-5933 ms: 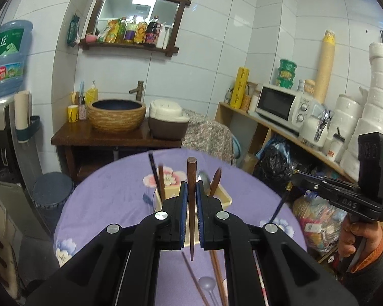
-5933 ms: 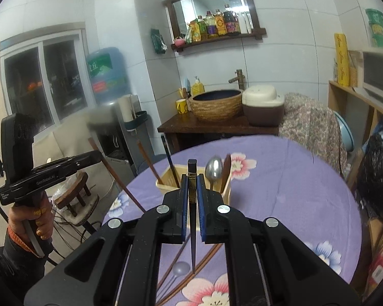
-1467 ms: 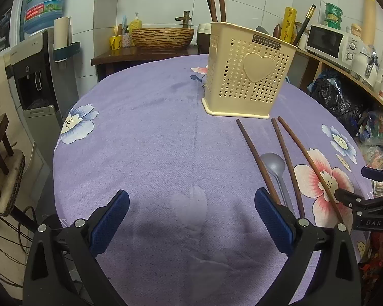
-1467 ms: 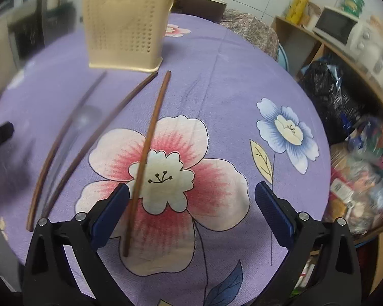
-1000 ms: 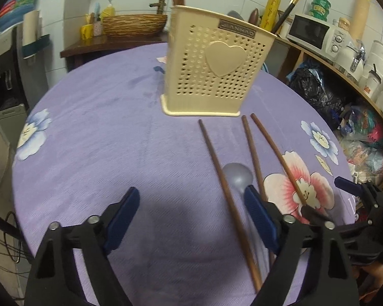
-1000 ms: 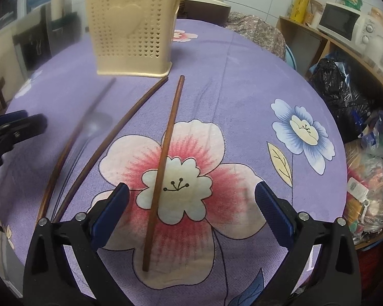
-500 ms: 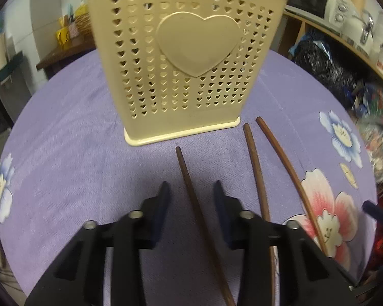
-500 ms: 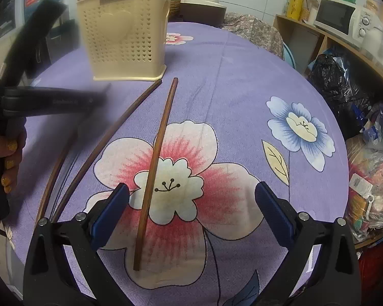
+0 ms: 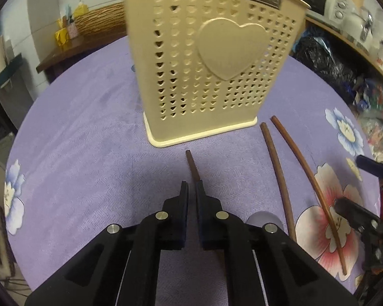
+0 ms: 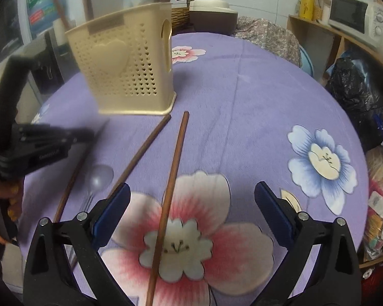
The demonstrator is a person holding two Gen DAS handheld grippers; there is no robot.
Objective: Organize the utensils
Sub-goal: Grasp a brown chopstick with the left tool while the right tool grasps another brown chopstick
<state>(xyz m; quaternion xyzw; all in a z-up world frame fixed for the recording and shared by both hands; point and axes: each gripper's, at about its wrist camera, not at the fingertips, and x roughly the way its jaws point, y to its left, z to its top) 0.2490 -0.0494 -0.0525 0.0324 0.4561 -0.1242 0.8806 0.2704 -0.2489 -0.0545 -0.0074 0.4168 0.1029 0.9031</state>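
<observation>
A cream perforated utensil holder (image 9: 212,63) (image 10: 130,76) stands on the purple flowered tablecloth (image 9: 84,127) with several utensils sticking out of it. Three brown chopsticks and a grey spoon (image 9: 261,220) (image 10: 100,176) lie in front of it. My left gripper (image 9: 191,187) is shut on the leftmost chopstick (image 9: 191,162), whose tip pokes out toward the holder's base. The other two chopsticks (image 9: 278,176) (image 9: 306,178) lie to its right. My right gripper (image 10: 191,190) is open, low over the rightmost chopstick (image 10: 173,178), which runs between its fingers untouched.
A shelf with a microwave (image 10: 349,17) and a black bag (image 10: 355,89) stands to the right of the round table. A woven basin (image 9: 99,17) sits on a dark side table behind. A person's hand (image 10: 10,199) holds the left gripper at the table's left edge.
My left gripper has moved in toward the holder and closed from wide open onto the leftmost chopstick. The right gripper stays open over the rightmost chopstick.
</observation>
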